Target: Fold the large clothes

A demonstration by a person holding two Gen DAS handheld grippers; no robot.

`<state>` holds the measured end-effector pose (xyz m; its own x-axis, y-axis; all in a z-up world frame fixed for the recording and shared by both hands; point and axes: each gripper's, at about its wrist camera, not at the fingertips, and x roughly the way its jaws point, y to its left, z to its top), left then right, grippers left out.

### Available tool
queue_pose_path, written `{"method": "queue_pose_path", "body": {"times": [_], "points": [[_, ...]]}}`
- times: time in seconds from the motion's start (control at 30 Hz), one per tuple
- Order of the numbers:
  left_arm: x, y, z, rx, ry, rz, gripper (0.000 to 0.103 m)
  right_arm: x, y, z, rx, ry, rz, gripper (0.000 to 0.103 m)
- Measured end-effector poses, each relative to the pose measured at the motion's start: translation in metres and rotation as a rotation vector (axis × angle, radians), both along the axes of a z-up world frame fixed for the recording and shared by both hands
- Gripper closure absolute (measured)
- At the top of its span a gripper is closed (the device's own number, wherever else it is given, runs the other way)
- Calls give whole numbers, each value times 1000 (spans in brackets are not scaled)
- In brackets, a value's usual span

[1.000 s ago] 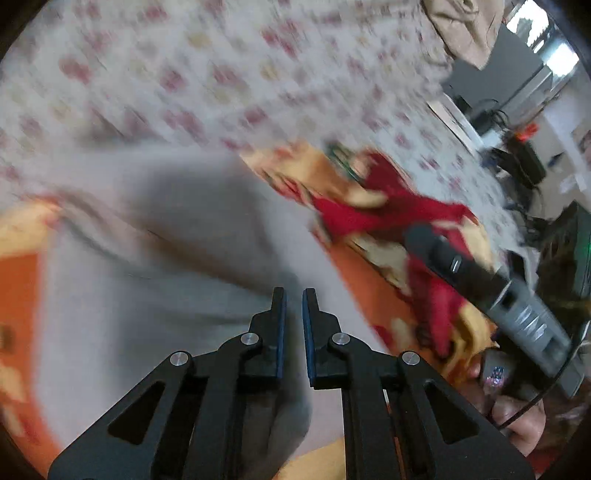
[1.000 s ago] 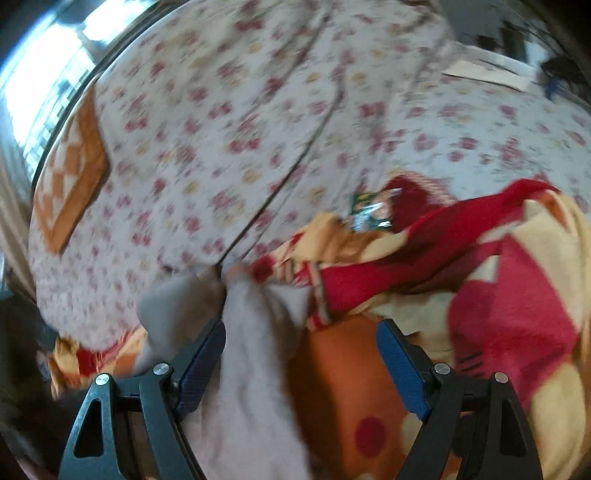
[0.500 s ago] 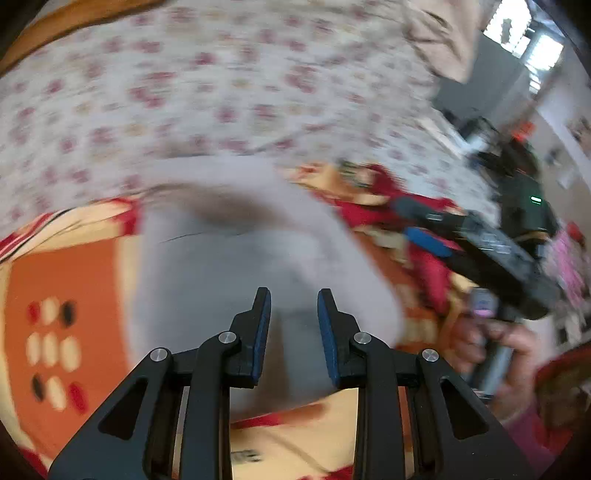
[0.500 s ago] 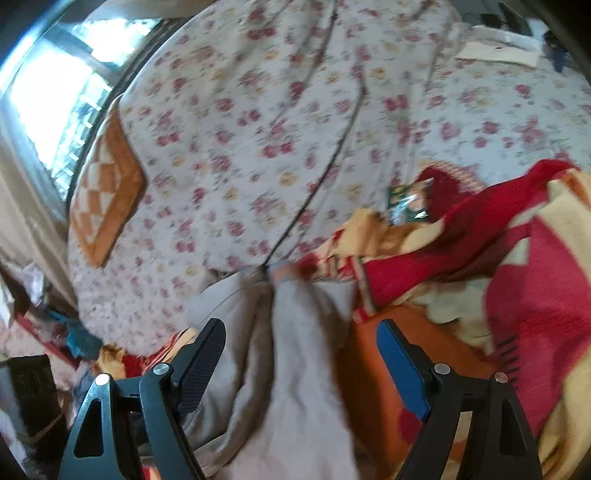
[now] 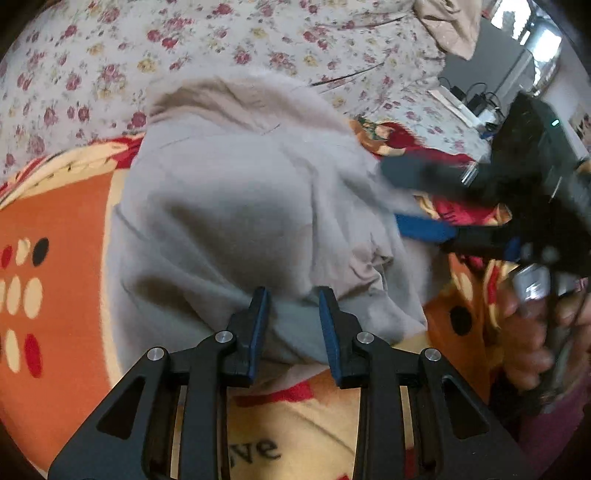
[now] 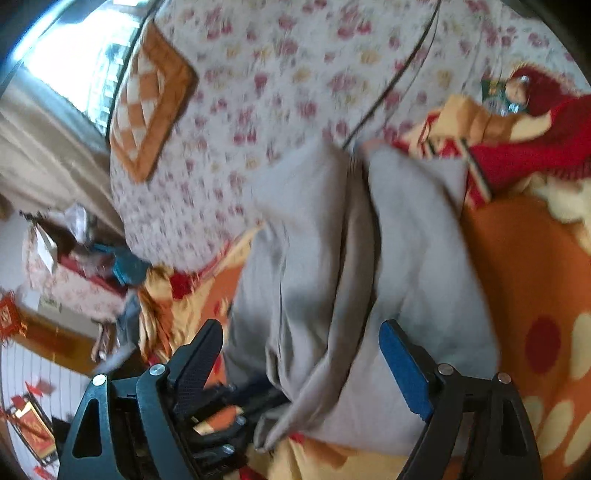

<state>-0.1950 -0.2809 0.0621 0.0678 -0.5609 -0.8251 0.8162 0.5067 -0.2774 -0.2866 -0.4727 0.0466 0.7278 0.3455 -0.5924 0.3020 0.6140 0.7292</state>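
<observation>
A large grey garment (image 5: 240,206) lies folded in a heap on an orange, red and yellow blanket (image 5: 55,206). My left gripper (image 5: 293,295) is open at the garment's near edge, with grey cloth lying between its parted fingers. My right gripper (image 6: 301,339) is wide open over the same grey garment (image 6: 332,266), its fingers on either side of a fold. The right gripper also shows in the left wrist view (image 5: 421,199) at the garment's right side.
The blanket (image 6: 524,258) lies on a floral bedsheet (image 5: 184,40). An orange checkered cushion (image 6: 151,99) sits at the bed's far side. A beige cloth (image 5: 450,26) lies far back. Desk clutter and cables (image 5: 476,99) are beyond the bed.
My left gripper has gone from nearly shut to open and let the grey cloth settle. The garment dropped onto the blanket. My right gripper moved in over the garment, staying open.
</observation>
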Motion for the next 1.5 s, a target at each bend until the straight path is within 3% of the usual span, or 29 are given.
{"method": "queue_pose_path", "body": {"times": [0.1, 0.23, 0.43, 0.5, 0.53, 0.7, 0.73, 0.77, 0.87, 0.97, 1.07, 1.17, 1.27, 1.3, 1.37, 1.43, 1.5], "points": [[13, 17, 21, -26, -37, 30, 75, 9, 18, 2, -64, 4, 69, 18], [33, 29, 20, 28, -99, 142, 75, 21, 34, -6, -137, 31, 89, 18], [88, -7, 24, 47, -111, 201, 75, 25, 47, -10, -218, 18, 65, 41], [105, -26, 25, 50, -112, 182, 58, 22, 44, -12, -211, 17, 56, 42], [112, -37, 23, 55, -116, 182, 54, 22, 44, -12, -207, 16, 61, 42], [136, -54, -6, 74, -19, 233, 52, 25, 42, -10, -227, 3, 60, 42], [137, -52, -10, 70, -6, 244, 51, 26, 43, -10, -233, 0, 53, 47], [137, -49, -15, 58, 8, 259, 48, 26, 44, -11, -245, -6, 40, 62], [132, -42, -19, 14, 34, 274, 48, 28, 42, -11, -239, -11, 21, 87], [123, -37, -5, -33, 81, 238, 48, 16, 31, 9, -226, -58, 14, 91], [107, -24, 14, -107, 131, 206, 48, -6, 15, 28, -279, -71, -38, 92], [86, -19, 9, -71, 99, 202, 48, -19, -5, 15, -291, 45, -87, 92], [70, -22, -9, -2, 0, 208, 47, -13, -3, 2, -289, 114, -49, 90], [67, -21, -15, 5, -15, 220, 47, -14, -3, 3, -283, 108, -58, 87], [66, -18, -17, -10, -18, 233, 47, -18, -7, 10, -292, 103, -83, 48], [66, -21, -15, -10, -22, 217, 47, -26, -12, 22, -346, 76, -144, 41], [68, -20, -16, -13, -11, 218, 47, -24, -19, 31, -359, 50, -173, 41]]}}
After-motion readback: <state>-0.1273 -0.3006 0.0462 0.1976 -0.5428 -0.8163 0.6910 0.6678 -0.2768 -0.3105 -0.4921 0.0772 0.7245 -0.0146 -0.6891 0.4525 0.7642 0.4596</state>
